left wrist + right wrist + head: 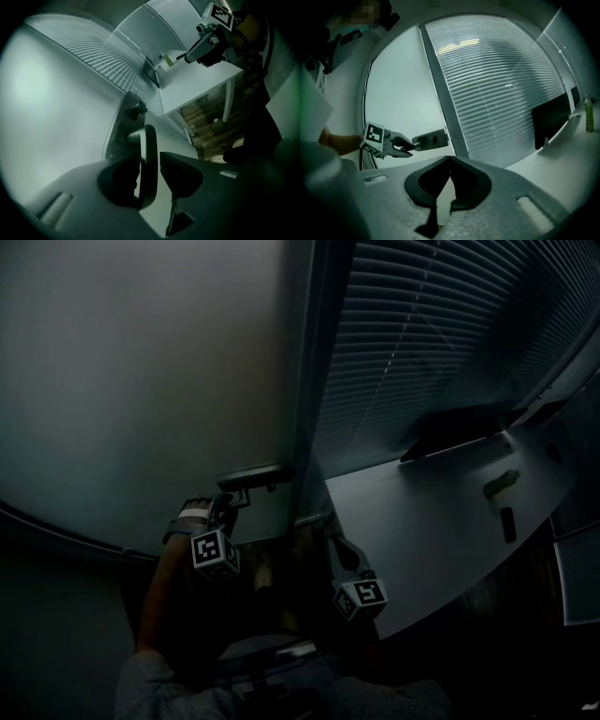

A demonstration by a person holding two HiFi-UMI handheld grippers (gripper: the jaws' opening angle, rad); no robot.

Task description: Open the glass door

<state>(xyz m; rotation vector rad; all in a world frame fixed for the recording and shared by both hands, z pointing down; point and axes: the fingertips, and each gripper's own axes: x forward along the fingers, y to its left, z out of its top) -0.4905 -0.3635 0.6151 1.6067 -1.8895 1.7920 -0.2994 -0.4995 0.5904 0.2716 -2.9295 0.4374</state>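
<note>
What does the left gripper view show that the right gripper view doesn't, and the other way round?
Only the left gripper view: the wooden floor, a table leg, the right gripper, and the door handle between the left gripper's own jaws.
Only the right gripper view: the left gripper seen from the side at the handle, and the right gripper's own jaws, together with nothing between them.
Both: the door handle, the blinds, the white desk and the glass door.
</note>
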